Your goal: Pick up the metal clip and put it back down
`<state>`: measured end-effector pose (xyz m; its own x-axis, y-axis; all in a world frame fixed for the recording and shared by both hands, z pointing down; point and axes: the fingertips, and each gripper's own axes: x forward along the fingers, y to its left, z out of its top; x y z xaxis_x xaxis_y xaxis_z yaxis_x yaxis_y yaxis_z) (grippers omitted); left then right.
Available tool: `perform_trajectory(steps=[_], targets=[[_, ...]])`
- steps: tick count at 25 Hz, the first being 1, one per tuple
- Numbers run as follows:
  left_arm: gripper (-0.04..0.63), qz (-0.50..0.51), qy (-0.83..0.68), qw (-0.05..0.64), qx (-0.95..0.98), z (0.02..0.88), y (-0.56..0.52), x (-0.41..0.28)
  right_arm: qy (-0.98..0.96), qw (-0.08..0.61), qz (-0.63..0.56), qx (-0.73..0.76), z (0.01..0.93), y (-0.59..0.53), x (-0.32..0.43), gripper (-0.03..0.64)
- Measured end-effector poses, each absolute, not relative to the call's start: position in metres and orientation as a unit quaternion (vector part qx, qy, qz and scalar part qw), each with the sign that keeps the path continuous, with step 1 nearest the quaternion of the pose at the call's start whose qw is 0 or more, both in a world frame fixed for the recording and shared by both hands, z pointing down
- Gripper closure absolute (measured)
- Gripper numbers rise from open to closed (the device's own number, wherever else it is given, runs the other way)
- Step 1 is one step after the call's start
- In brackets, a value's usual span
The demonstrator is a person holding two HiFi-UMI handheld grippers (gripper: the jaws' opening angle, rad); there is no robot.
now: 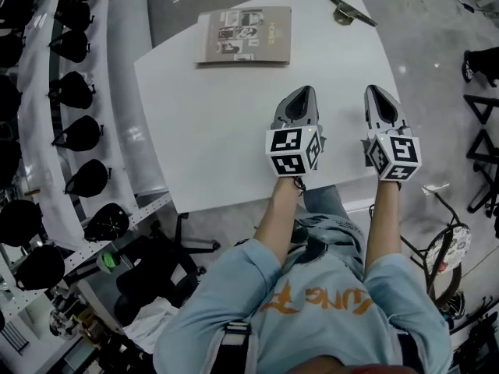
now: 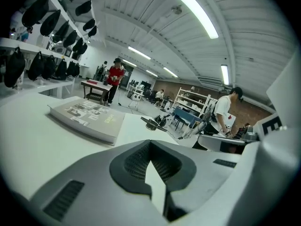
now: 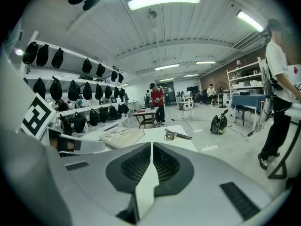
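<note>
Found the left gripper [image 1: 302,92] pressed together at the tips, with nothing between the jaws. Found the right gripper [image 1: 374,92] likewise closed on nothing. Held both side by side above the near edge of the white table [image 1: 203,123], pointed away from the body and tilted a little downward.

Noted a booklet [image 1: 244,35] lying flat toward the far edge, ahead and to the left of the left gripper. Spotted the metal clip [image 1: 349,8] at the far right corner, close to the edge, well apart from both grippers and more in line with the right one.

Judged the clip light, stiff and slick: thin dark metal, a long flat arm with a rounder lump at one end, sitting low on a smooth top. Expected a skid or a pivot from any off-centre nudge. Reckoned it best to spread the right jaws first, then pinch across the narrow arm close to the lump, probably the highest point off the table, rather than at the thin tip. Counted the pick-up as not yet begun.
</note>
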<state>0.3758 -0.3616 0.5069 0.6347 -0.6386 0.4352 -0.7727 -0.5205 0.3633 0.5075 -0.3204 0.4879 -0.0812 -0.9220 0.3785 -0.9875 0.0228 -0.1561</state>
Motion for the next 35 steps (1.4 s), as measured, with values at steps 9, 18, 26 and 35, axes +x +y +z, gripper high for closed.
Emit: perform_trajectory(steps=[9,18,26,35], targets=[[0.586,0.129,-0.416,0.278,0.856,0.516,-0.385,0.409,-0.742,0.098,0.175,0.64,0.497,-0.374,0.531,0.583],[0.586,0.126,-0.425,0.289,0.848,0.523,-0.404,0.423,-0.759,0.161,0.14,0.616,0.509,-0.426,0.544,0.581],[0.586,0.124,-0.443,0.297,0.837,0.53,-0.423,0.417,-0.769,0.24,0.094,0.584,0.523,-0.476,0.547,0.576],[0.586,0.119,-0.464,0.309,0.821,0.539,-0.441,0.412,-0.769,0.291,0.081,0.564,0.55,-0.52,0.553,0.486]])
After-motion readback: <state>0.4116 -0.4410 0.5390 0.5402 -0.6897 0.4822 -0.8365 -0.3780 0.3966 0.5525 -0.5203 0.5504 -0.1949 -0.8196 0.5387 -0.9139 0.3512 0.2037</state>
